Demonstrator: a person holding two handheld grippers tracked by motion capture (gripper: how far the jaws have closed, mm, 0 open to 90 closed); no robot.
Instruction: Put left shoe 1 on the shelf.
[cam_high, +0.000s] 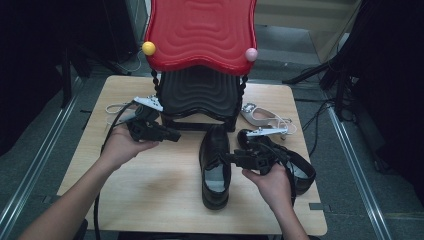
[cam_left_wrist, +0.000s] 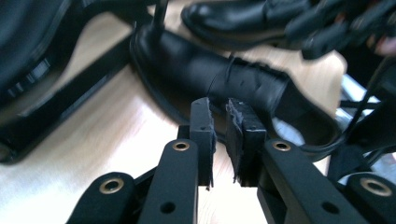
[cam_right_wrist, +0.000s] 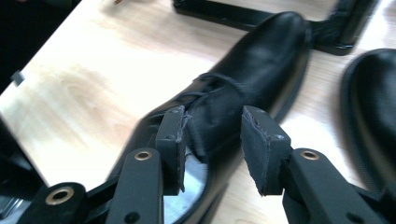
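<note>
Two black shoes (cam_high: 215, 167) (cam_high: 295, 165) lie on the table (cam_high: 165, 185), two white sandals (cam_high: 262, 117) (cam_high: 117, 107) farther back, one rack (cam_high: 200, 97), and two grippers (cam_high: 172, 135) (cam_high: 225, 158).

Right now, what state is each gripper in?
Left gripper: nearly shut, narrow gap, holding nothing.
Right gripper: open, jaws over the shoe, not gripping.

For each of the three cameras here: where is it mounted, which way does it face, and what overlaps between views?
High view: above the person's side, looking forward and down on the table; both forearms, left tongs and right tongs show.
Left gripper view: rides the left tongs, facing the left shoe; its jaws are nearly closed.
Right gripper view: rides the right tongs, facing that shoe's tongue; its jaws are open.
Shared: the left shoe and the black rack base.
</note>
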